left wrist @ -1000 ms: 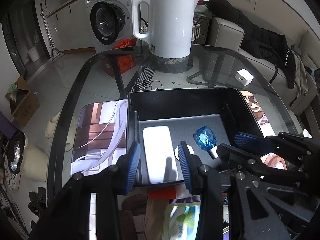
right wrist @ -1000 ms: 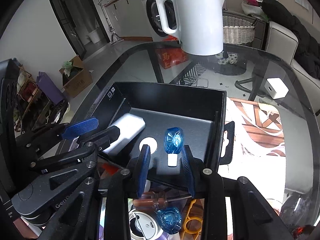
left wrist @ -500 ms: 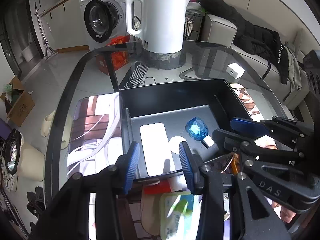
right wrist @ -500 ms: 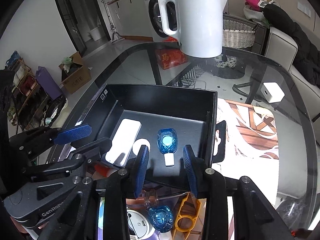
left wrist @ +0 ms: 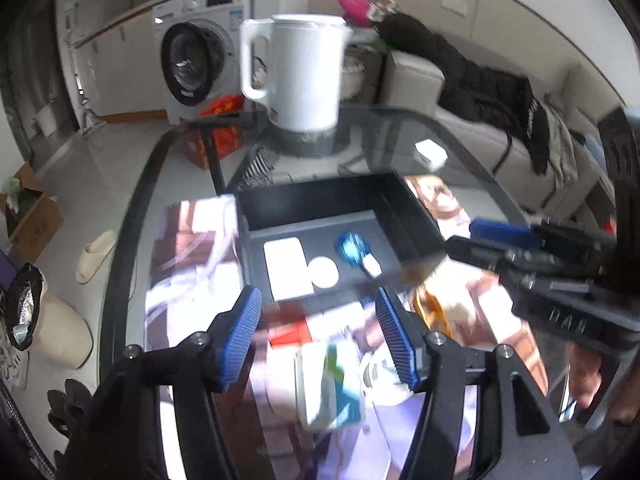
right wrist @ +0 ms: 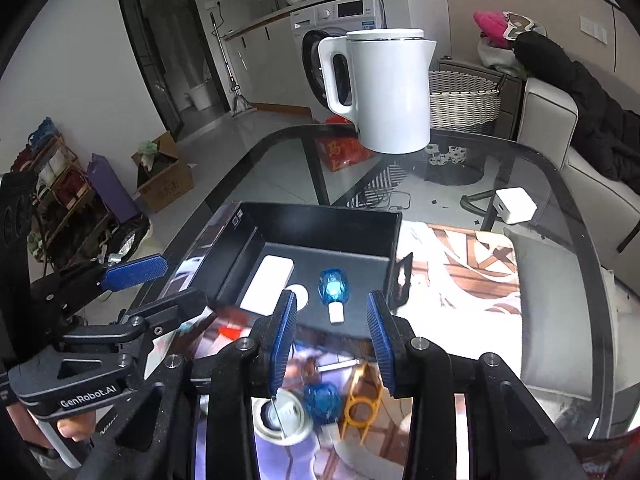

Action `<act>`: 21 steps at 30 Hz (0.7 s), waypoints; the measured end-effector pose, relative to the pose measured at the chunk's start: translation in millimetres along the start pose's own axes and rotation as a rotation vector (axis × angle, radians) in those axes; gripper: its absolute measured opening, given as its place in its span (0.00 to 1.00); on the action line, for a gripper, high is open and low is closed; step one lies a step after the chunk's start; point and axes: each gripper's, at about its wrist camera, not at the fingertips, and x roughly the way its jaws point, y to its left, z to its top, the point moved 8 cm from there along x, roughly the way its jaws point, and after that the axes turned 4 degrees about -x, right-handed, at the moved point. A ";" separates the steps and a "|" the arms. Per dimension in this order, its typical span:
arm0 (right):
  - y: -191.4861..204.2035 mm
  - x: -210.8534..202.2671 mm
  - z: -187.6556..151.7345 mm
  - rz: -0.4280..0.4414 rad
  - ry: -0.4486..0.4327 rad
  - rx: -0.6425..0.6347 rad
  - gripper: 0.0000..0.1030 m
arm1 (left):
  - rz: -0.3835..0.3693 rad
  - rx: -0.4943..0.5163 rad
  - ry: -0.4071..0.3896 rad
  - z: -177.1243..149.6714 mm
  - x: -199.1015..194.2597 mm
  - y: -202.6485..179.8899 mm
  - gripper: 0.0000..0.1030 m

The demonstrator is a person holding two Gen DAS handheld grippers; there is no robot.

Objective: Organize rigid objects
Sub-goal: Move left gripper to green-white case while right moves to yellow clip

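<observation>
A black open box (left wrist: 416, 216) (right wrist: 320, 222) sits on the glass table. In it lie a white flat device (left wrist: 287, 267) (right wrist: 267, 282), a white disc (left wrist: 323, 273) (right wrist: 298, 294) and a blue clear object with a white tip (left wrist: 353, 245) (right wrist: 333, 289). My left gripper (left wrist: 320, 340) is open and empty, held above loose items in front of the box: a red-white pack (left wrist: 290, 330) and a green-white packet (left wrist: 334, 384). My right gripper (right wrist: 332, 346) is open and empty above a second blue object (right wrist: 320, 400), an orange plastic piece (right wrist: 362, 404) and a round white item (right wrist: 280, 416).
A white electric kettle (left wrist: 304, 76) (right wrist: 386, 88) stands at the far side of the table. A white charger cube (left wrist: 431, 153) (right wrist: 515, 205) lies at the back right. A printed mat (right wrist: 460, 272) lies under and around the box. A sofa stands at the right.
Both grippers have pulled back and risen from the box, and both stand wider open. The white device and blue object stay in the box.
</observation>
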 end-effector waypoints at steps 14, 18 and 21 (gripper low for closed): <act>-26.8 45.3 -80.3 -0.006 0.244 0.048 0.37 | 0.062 0.050 0.222 -61.7 52.2 1.1 0.59; -27.5 55.2 -85.6 -0.006 0.266 0.049 0.37 | 0.056 0.050 0.225 -60.0 53.7 1.0 0.59; -24.3 58.2 -88.9 0.000 0.275 0.048 0.37 | 0.067 0.060 0.218 -60.5 53.4 0.9 0.60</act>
